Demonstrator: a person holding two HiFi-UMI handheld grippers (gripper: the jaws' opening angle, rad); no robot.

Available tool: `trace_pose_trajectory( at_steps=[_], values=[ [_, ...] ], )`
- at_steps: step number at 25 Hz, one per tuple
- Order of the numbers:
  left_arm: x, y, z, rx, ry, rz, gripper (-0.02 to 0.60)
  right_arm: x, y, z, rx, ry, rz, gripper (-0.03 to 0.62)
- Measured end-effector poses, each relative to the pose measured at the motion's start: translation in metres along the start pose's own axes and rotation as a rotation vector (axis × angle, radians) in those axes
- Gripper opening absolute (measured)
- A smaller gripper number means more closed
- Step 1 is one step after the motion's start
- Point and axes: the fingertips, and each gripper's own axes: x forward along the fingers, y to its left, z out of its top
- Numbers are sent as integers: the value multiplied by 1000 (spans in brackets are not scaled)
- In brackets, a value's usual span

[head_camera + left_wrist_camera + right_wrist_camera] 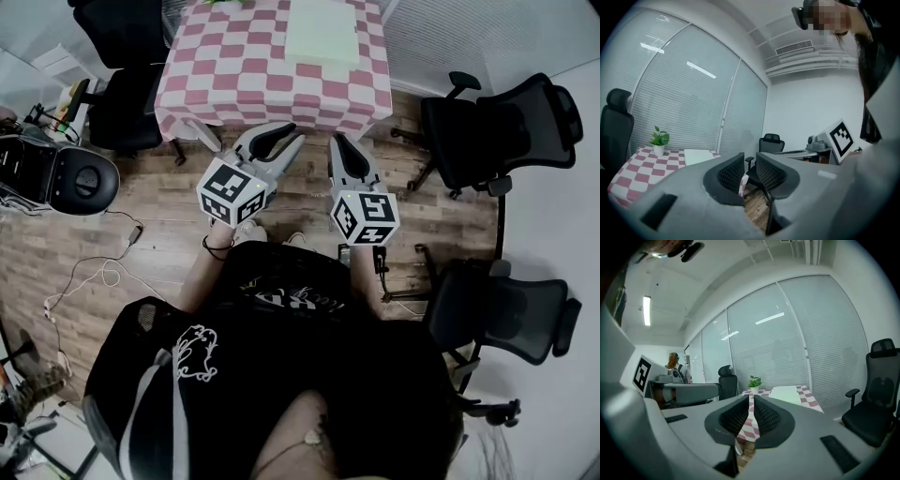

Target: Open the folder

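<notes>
Head view, looking down. The left claw (286, 136) and right claw (339, 142), both of smooth grey moulded plastic, are held side by side in the air above a wood-plank floor (84, 253), short of the table (234, 89). Each carries a white cube printed with black square markers.

In the left gripper view the two ribbed black pads (731, 174) stand a small way apart, with only air between them. In the right gripper view the ribbed pads (765, 417) are drawn together to a thin slit and grip nothing.

The table is covered by a pink-and-white chequered cloth that hangs over its edges. The folder (322, 33), a flat pale rectangle with a matt surface, lies closed on the far right part of the cloth, well apart from both claws. A small leafy plant (659, 139) in a white pot stands on the table's far side. Black mesh-backed office chairs (497, 127) on wheeled bases stand to the right.
</notes>
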Motion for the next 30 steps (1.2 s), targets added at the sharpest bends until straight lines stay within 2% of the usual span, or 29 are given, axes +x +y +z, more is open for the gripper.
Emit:
trace_pose_trajectory(
  at_steps=[11,16,23,30],
  values=[
    [13,-35,-24,-5,27,32,89,-26,-23,-21,31,21,48,36],
    [15,-37,-27,4,46,40,89,-24,-28,-26,53,23,60,36],
    [30,-17,-34,-6,64,39,89,0,-40,-30,70,37,56,36],
    [74,40,-24,-6,53,14,89,51,-70,-22,67,54,12,37]
  ],
)
